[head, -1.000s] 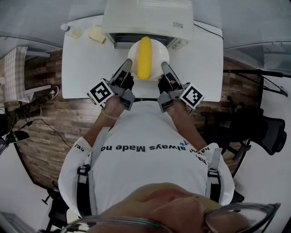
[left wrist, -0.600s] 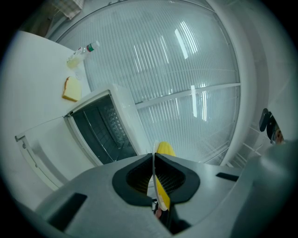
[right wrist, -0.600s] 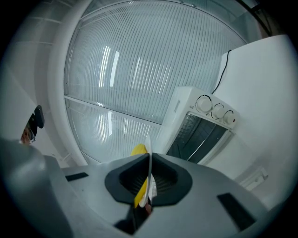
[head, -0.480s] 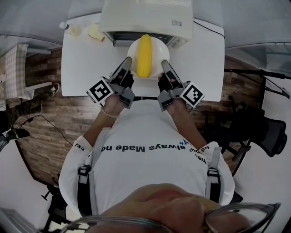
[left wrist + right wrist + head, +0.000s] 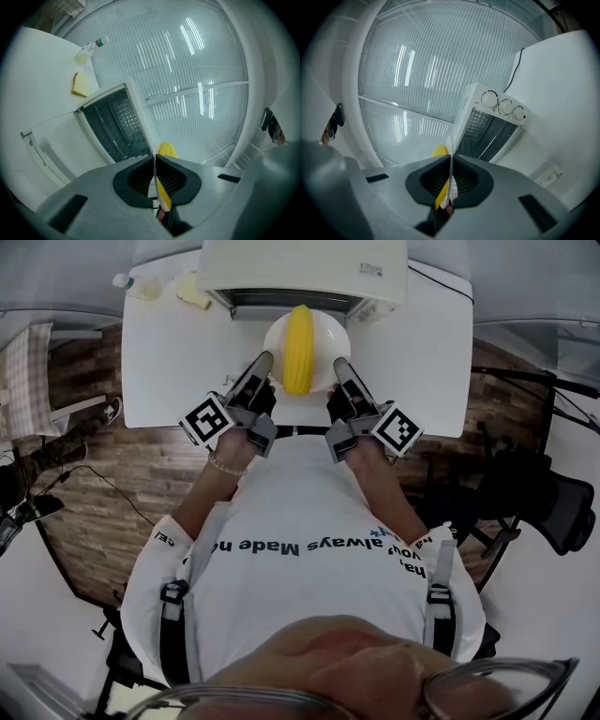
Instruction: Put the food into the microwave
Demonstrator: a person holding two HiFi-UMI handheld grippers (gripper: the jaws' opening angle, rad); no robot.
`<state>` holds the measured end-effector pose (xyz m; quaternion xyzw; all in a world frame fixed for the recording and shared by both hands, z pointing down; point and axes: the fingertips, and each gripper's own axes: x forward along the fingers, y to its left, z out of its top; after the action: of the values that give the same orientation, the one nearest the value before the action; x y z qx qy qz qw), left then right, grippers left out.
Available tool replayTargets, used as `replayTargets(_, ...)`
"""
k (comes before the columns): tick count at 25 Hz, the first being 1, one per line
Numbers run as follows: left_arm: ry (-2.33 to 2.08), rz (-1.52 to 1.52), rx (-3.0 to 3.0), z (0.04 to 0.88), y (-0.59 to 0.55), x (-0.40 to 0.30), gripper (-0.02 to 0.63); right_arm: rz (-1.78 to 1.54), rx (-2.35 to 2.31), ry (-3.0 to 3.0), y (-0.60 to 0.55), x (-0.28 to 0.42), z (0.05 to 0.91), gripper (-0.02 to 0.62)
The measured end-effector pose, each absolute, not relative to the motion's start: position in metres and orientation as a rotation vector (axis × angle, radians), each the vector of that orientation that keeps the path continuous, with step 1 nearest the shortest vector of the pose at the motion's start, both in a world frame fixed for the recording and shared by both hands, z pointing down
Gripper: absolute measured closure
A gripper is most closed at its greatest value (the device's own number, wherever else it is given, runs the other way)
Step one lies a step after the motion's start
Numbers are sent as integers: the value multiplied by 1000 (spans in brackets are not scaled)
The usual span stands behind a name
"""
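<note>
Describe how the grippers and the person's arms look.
The left gripper and right gripper are grey, each with a cube of black-and-white square markers. Black gloves are worn; a thin bracelet circles the left wrist; the sleeves are short and white.

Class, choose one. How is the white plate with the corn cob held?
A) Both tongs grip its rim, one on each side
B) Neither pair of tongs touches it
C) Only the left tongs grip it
A: the left tongs and the right tongs are each shut on opposite edges of the white plate that carries the corn cob.
</note>
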<state>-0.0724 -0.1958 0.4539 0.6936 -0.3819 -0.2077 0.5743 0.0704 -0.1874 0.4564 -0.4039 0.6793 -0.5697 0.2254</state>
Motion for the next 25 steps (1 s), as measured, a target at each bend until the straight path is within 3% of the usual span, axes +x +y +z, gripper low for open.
replayTargets(25,-904,-347,1622,553,-236,-86,586,-1627,-1176,1885,-231,58,551,574)
